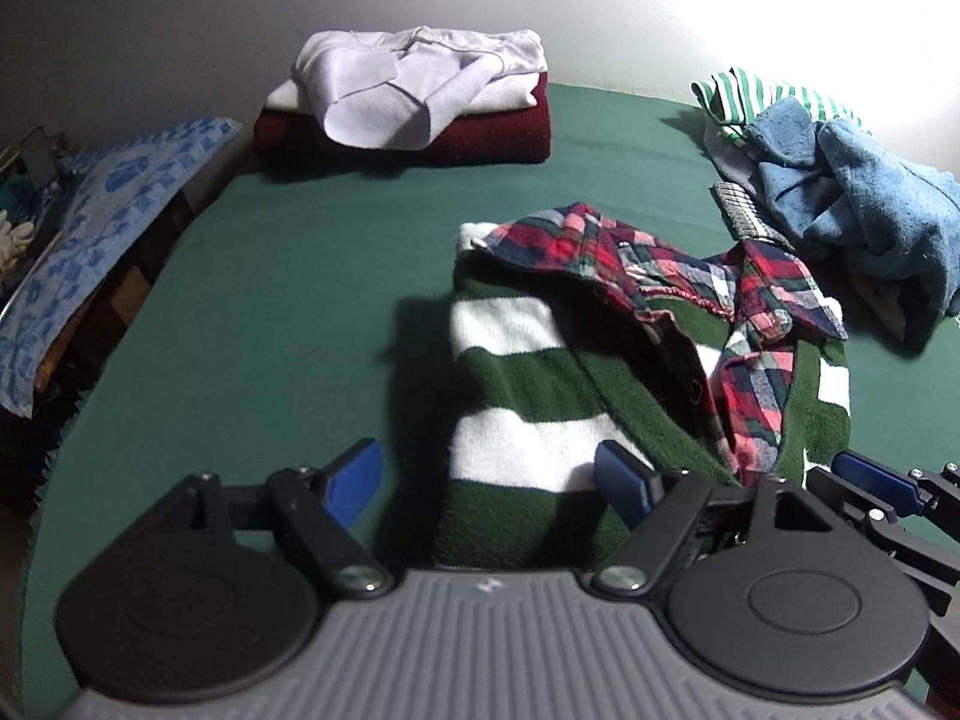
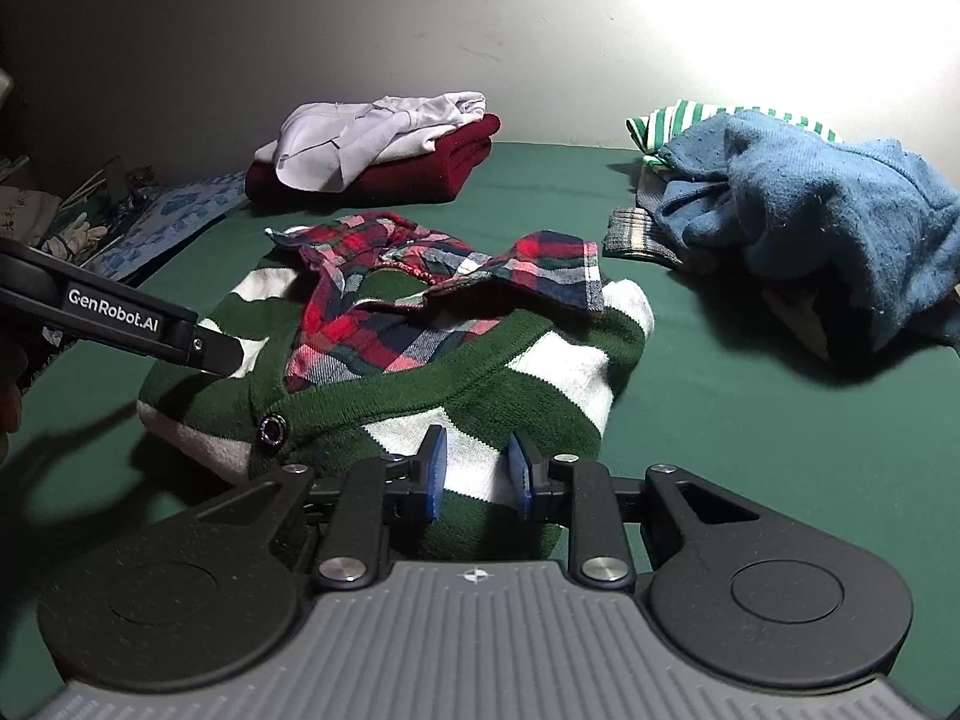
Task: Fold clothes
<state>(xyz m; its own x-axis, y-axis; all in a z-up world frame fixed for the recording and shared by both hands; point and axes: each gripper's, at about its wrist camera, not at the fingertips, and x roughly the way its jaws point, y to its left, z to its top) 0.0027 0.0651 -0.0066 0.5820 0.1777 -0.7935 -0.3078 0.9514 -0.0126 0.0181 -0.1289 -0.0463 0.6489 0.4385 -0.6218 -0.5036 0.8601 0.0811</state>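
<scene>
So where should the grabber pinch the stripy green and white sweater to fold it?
Probably the near hem of the green and white sweater, coming in low from the front edge of the table. That edge lies flat and free, while the plaid collar bunches up the far end. The right gripper already straddles the hem; the left gripper is wide open.

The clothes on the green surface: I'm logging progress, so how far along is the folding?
Done: a folded stack, white garment on a dark red one, sits at the back. In hand: the green-and-white striped sweater with a plaid collar lies partly folded; the right gripper has its near hem between its jaws, while the left gripper stands open over it. Left: a loose pile of blue and striped clothes.
</scene>
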